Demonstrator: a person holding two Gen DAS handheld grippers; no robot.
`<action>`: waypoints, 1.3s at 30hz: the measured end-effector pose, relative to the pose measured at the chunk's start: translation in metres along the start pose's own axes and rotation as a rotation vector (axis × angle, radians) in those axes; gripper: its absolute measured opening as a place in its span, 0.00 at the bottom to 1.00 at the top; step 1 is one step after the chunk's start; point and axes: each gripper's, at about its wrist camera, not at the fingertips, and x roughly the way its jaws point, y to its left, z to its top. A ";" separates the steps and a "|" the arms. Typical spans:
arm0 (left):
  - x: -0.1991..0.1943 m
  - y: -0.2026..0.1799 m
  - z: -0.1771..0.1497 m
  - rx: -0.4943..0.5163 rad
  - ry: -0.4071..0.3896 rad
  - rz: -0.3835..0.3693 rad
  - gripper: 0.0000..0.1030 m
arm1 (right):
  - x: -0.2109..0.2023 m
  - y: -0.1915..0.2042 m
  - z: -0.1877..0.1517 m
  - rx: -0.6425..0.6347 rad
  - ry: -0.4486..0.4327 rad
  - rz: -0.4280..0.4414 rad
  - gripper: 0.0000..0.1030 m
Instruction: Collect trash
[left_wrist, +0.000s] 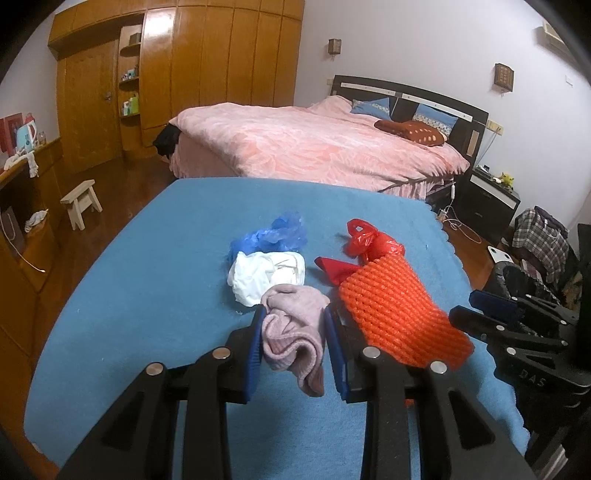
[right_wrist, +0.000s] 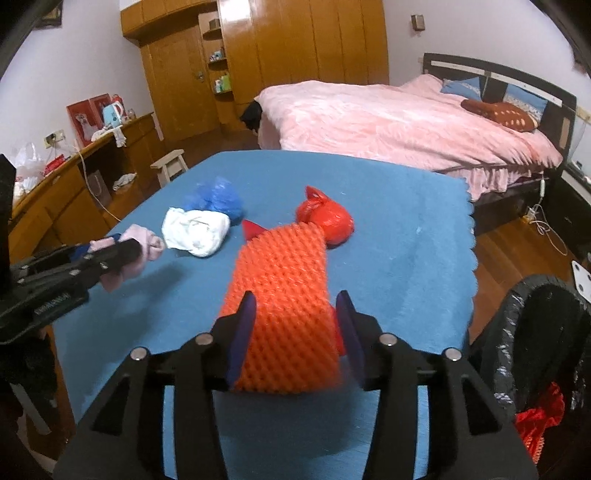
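Observation:
My left gripper (left_wrist: 294, 312) is shut on a pale pink sock (left_wrist: 291, 332) just above the blue-covered table (left_wrist: 147, 295); it also shows at the left of the right wrist view (right_wrist: 125, 247). An orange foam net (right_wrist: 284, 295) lies lengthwise between the fingers of my right gripper (right_wrist: 295, 295), which stands open; the net keeps its full width, with a thin gap at the right pad. Beyond it sit a knotted red plastic bag (right_wrist: 325, 218), a crumpled white bag (right_wrist: 195, 230) and a blue plastic bag (right_wrist: 218, 199).
A bin lined with a black bag (right_wrist: 546, 332) stands off the table's right edge, with a red-orange net (right_wrist: 539, 424) inside. A pink-covered bed (right_wrist: 388, 118) lies behind the table. A wooden stool (left_wrist: 81, 203) and low cabinets (left_wrist: 22, 229) stand at the left.

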 end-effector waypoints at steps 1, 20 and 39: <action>0.000 0.001 0.000 -0.002 0.000 0.001 0.31 | 0.001 0.002 0.000 -0.004 0.002 0.011 0.45; 0.001 0.004 -0.001 -0.021 0.005 0.003 0.31 | 0.027 0.023 -0.005 -0.093 0.079 0.051 0.00; 0.006 0.002 -0.003 -0.025 0.017 -0.002 0.31 | 0.049 0.019 -0.006 -0.067 0.125 0.027 0.16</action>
